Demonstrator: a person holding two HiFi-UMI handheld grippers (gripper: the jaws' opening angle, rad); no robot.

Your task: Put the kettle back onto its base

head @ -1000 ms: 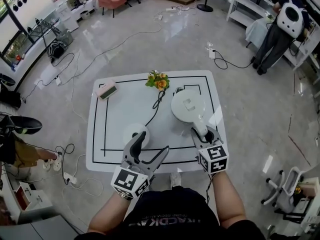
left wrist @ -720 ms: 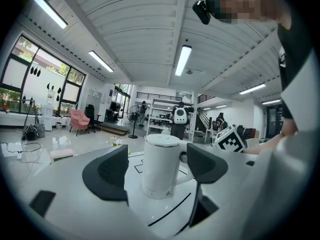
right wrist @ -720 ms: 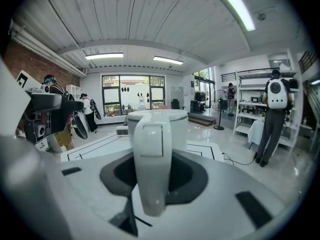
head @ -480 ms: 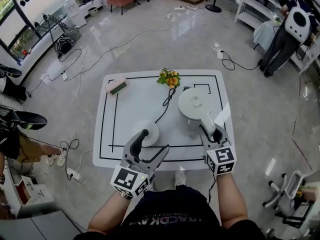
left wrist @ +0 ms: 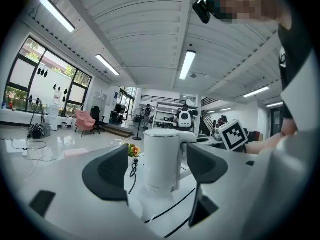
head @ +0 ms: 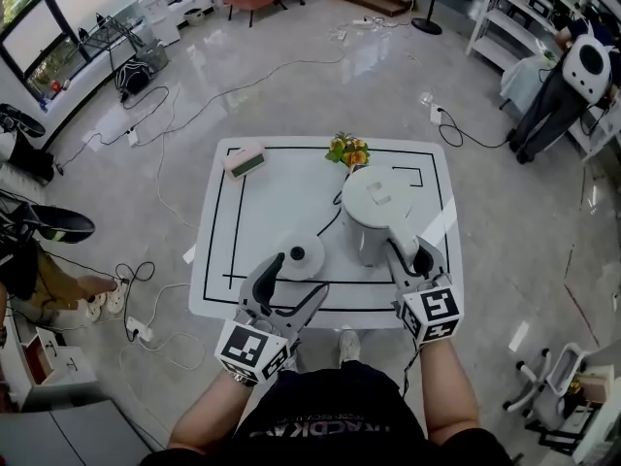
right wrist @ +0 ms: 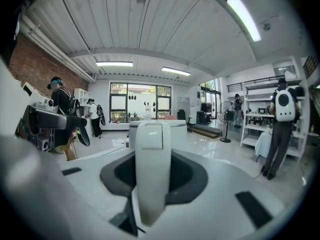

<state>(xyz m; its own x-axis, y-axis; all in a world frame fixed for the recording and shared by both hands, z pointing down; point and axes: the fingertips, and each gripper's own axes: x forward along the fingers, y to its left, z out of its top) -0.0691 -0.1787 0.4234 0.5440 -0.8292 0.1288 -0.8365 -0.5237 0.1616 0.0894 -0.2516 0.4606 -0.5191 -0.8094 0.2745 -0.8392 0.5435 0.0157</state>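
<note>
White tabletop with black outline markings stands on a glossy grey floor, and the white electric kettle sits over its right half, upright with the lid closed. It is not on its base. Whether its bottom rests on the table or hangs just above it cannot be told. The right gripper has the kettle by the handle: in the right gripper view the handle fills the gap and both dark pads press its sides, the jaws about half closed around it. The round white base lies to the left of the kettle, near it but apart, close to the table's front edge, with its black cord running away toward a small bunch of orange and yellow flowers at the far edge. The left gripper is low at the front of the table with its jaws spread wide and nothing between the pads. In the head view its left finger overlaps the near rim of the base, contact unclear. A small pink and green block lies at the far left corner. Cables trail over the floor, and a person stands by shelving at the far right.
</note>
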